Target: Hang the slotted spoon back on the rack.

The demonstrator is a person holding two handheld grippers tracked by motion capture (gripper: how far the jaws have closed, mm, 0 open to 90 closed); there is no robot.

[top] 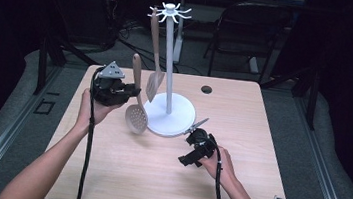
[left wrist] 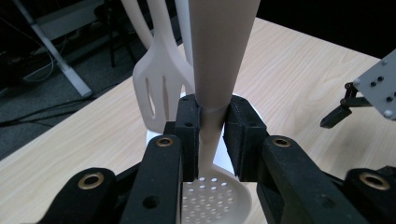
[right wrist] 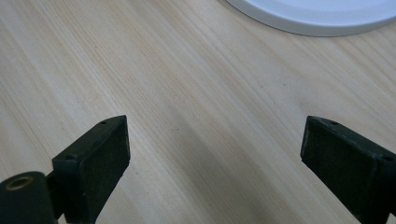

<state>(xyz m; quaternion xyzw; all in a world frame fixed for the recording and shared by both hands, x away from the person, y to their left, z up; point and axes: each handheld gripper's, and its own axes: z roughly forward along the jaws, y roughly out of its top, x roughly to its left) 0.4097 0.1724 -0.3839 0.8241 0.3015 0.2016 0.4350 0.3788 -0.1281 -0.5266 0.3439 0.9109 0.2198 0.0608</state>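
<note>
Pinching the skimmer handle (left wrist: 212, 126), left tool (left wrist: 212, 140) nears the stand's base rim (top: 181, 130); right tool (right wrist: 215, 154) spread over bare table (right wrist: 187, 93)

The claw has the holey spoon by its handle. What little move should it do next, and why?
Probably lift a bit higher toward the hooks. The left claw is shut on the beige perforated skimmer spoon at its handle, bowl down near the round white base. The beige slotted spatula already hangs from the white hook crown on the stand, well above the skimmer's handle end. The right claw rests open over the wooden table.
</note>
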